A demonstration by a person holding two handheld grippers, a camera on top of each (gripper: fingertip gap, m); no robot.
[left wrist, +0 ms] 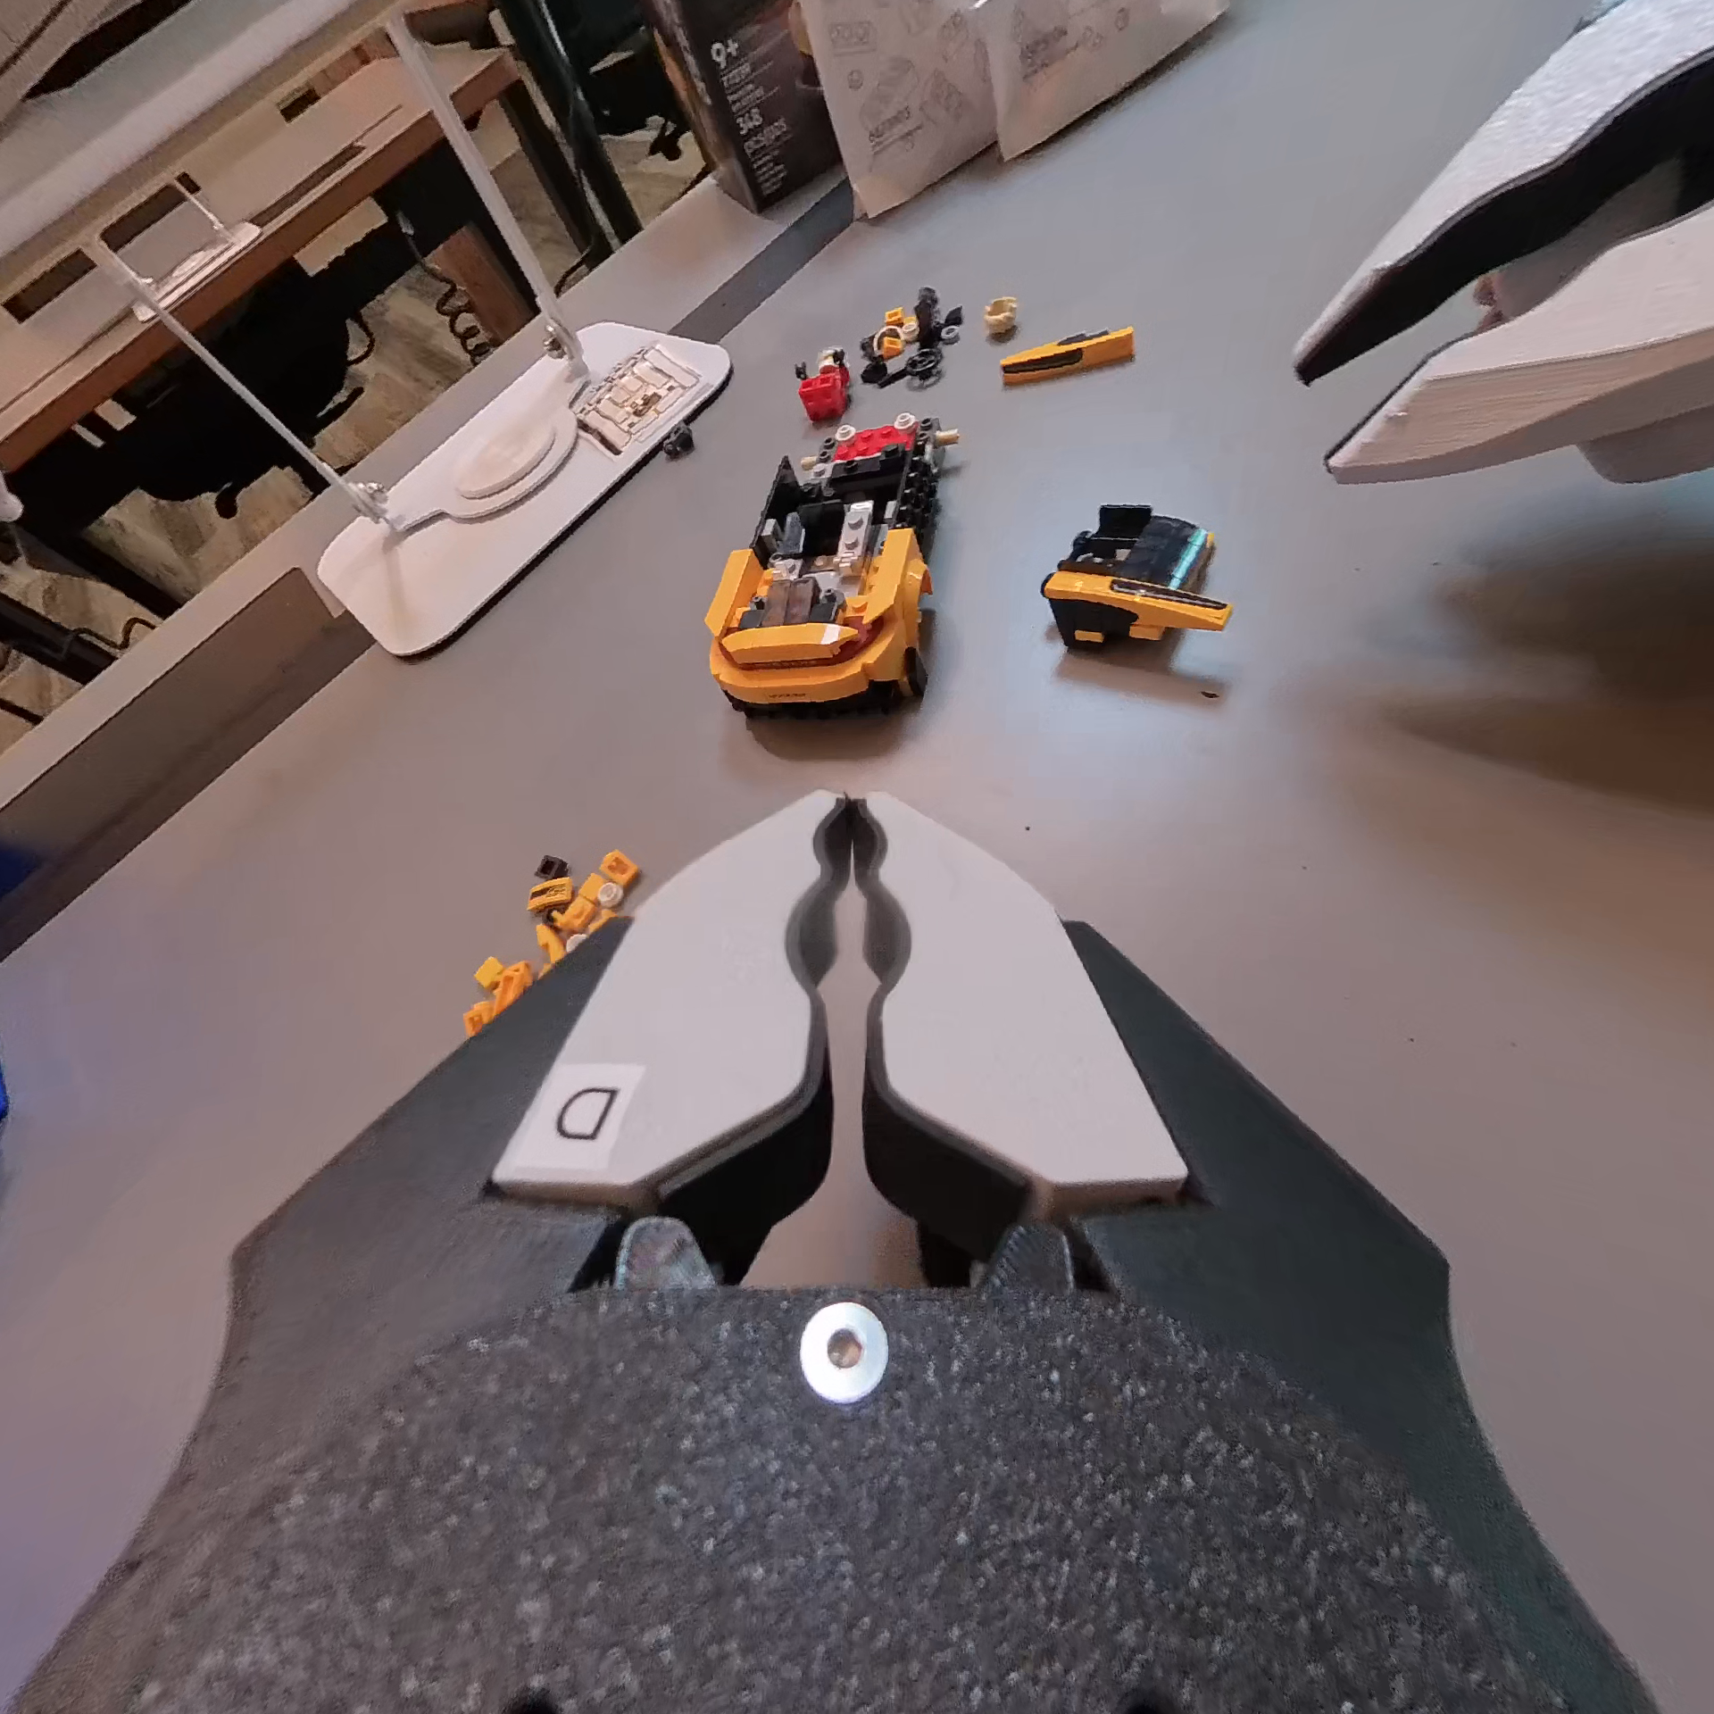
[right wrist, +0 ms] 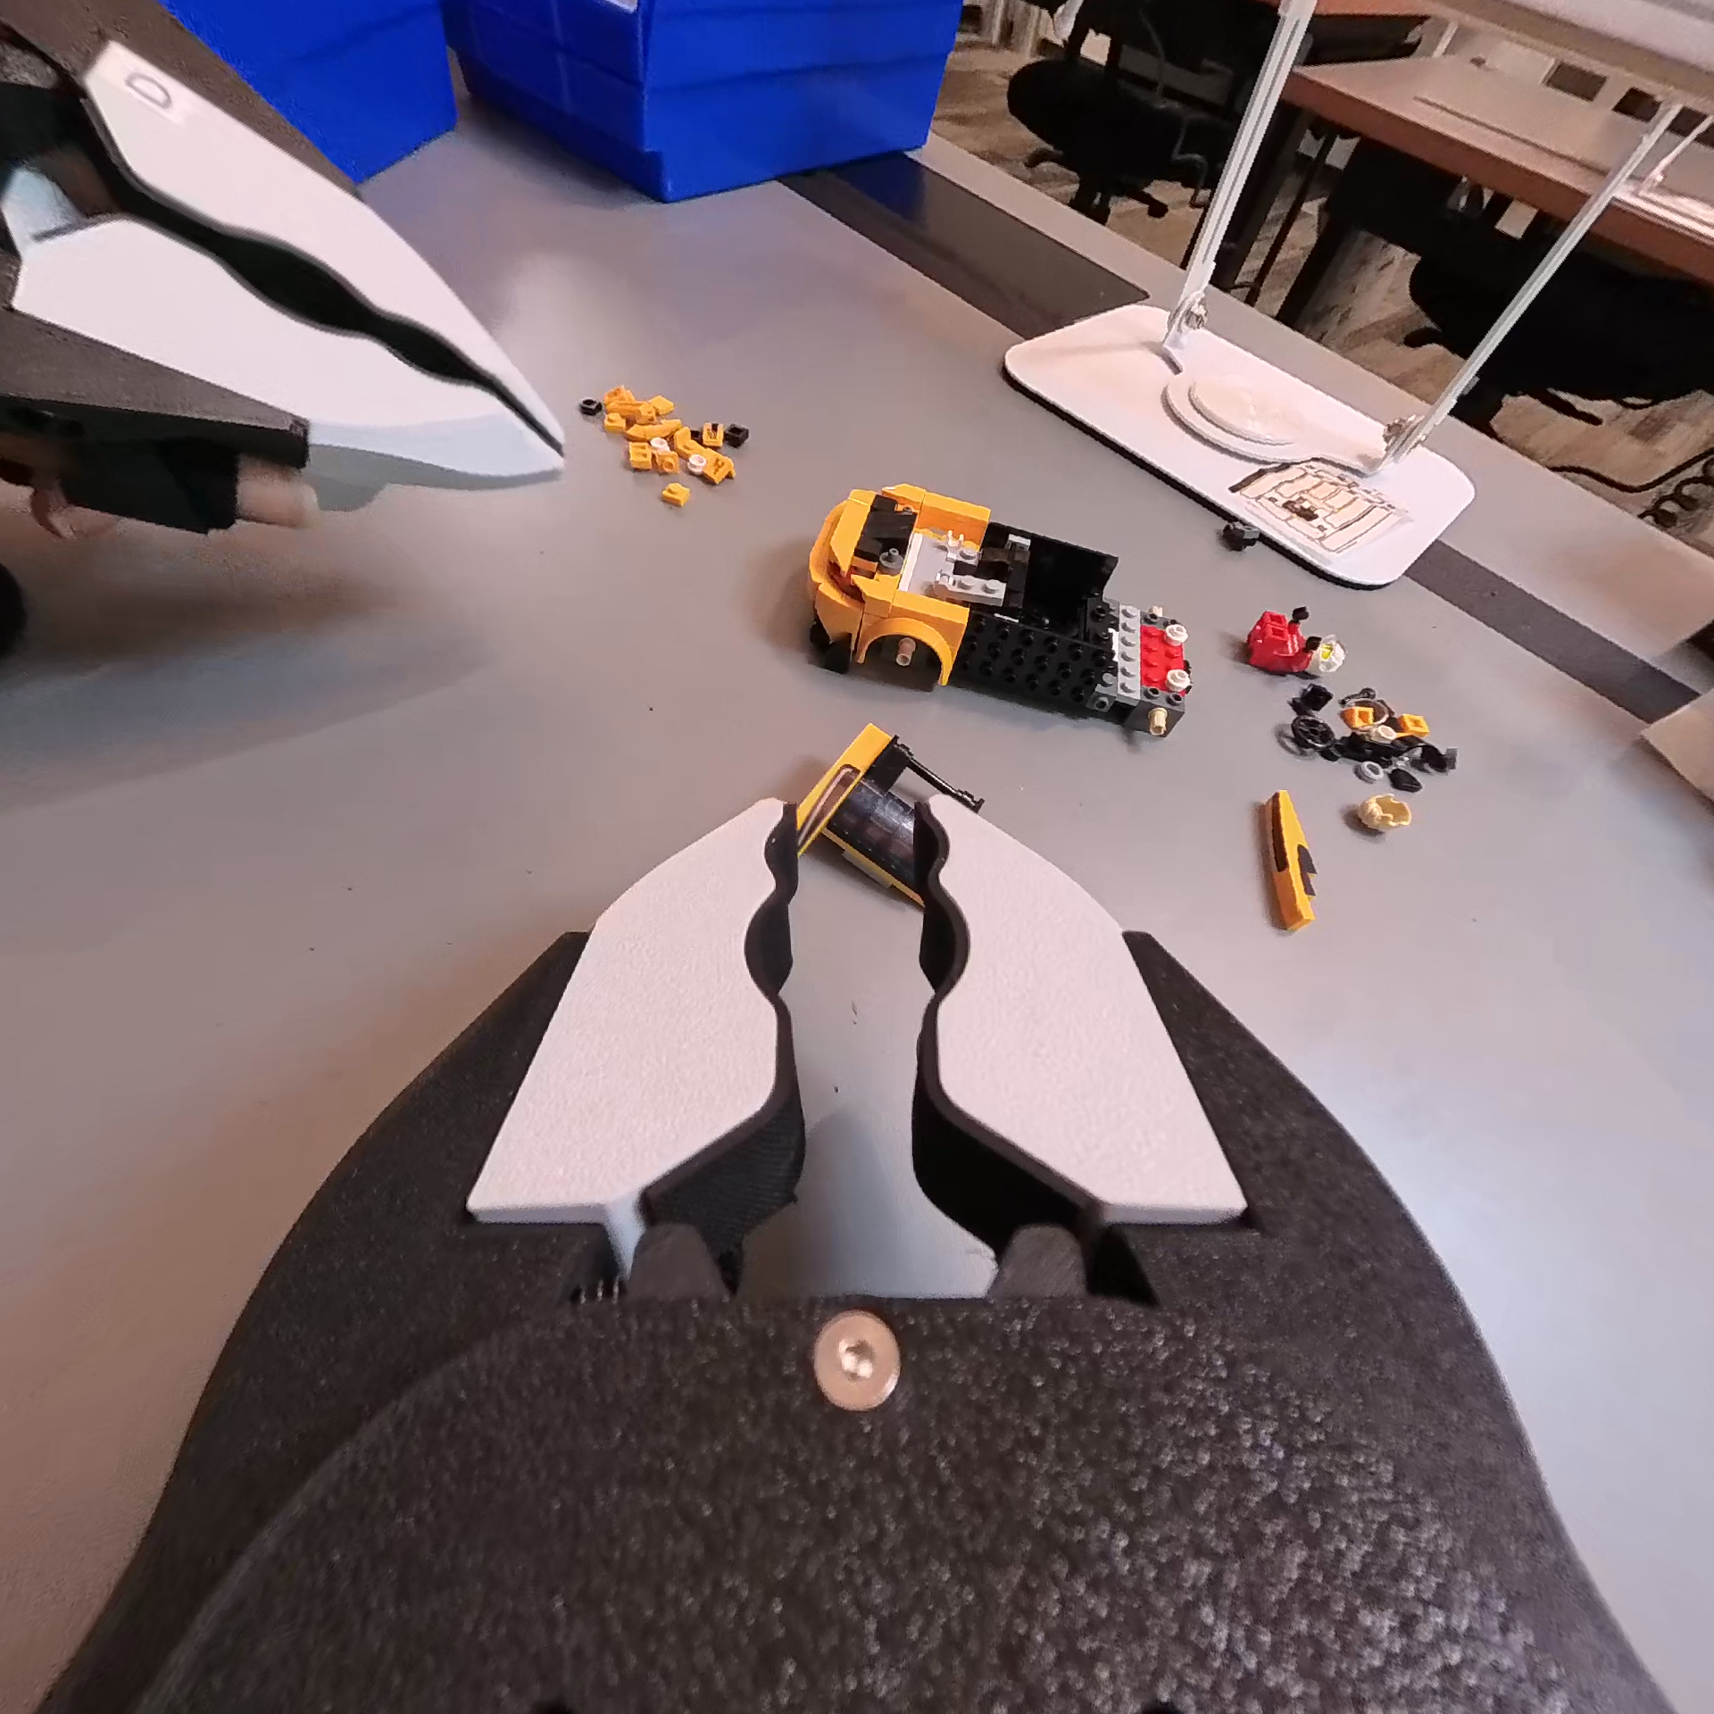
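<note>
The yellow-and-black brick roof section (left wrist: 1136,584) lay on the grey tabletop (left wrist: 1206,927), well clear of any contact. The right gripper (right wrist: 855,805) hovered above it with its fingers released. In the right wrist view the section appeared framed between the two fingertips, but the left wrist view showed that gripper raised off the tabletop and the section resting below it, ungrasped.

The left gripper (left wrist: 846,802) was clenched, its fingertips meeting on nothing, and it was held above the tabletop. A heap of small yellow pieces (left wrist: 556,927) lay just beside its left finger.

The partly built yellow-and-black car body (left wrist: 821,594) stood near the roof section, between the two grippers. Beyond it lay:
- a red brick cluster (left wrist: 823,394)
- a pile of small black parts (left wrist: 904,343)
- a long yellow wedge strip (left wrist: 1067,355)

A white stand base (left wrist: 519,482) with thin uprights sat at the tabletop edge. A dark box (left wrist: 742,93) and paper bags (left wrist: 890,93) stood at the far end. Blue bins (right wrist: 705,93) sat at the opposite side.
</note>
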